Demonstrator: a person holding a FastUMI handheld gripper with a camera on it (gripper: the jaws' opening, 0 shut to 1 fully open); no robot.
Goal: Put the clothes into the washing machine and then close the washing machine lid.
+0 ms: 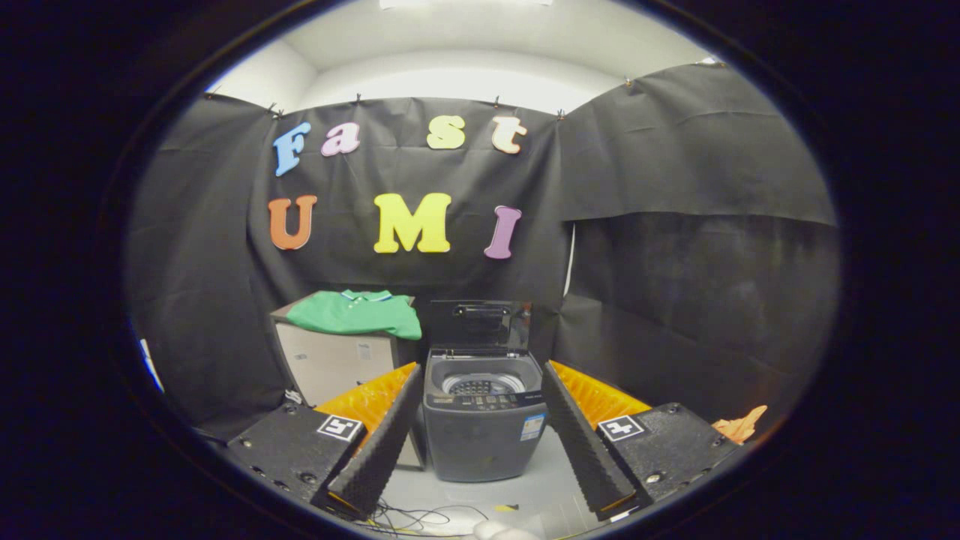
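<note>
- I am looking along the gripper (480, 431), and its two fingers are standing wide apart, released, with nothing pressed between them.
- The washing machine (484, 420) is sitting on the pale floor (517, 491) just ahead of the fingers, and I am seeing it straight through the gap between them.
- The left finger (379, 442) is overlapping the left lower corner of the washing machine, and the right finger (581, 439) is standing just beside its right wall; I cannot tell if they are touching it.
- The lid (480, 324) of the washing machine is standing open, raised upright at the back of the machine against the black cloth wall (675, 262).
- The drum (481, 384) is showing under the lid, and its perforated metal bottom is visible.
- The green shirt (352, 313) is lying well beyond the fingers, to the left of the washing machine and a little higher than its top, about level with the lid.
- The shirt is resting spread on a box-like cabinet (334, 360), which is standing just beside the left side of the washing machine.
- One edge of the shirt is hanging over the cabinet's corner that is nearest to the washing machine.
- Some thin cables (409, 517) are lying on the floor in front of the washing machine, below the left finger.
</note>
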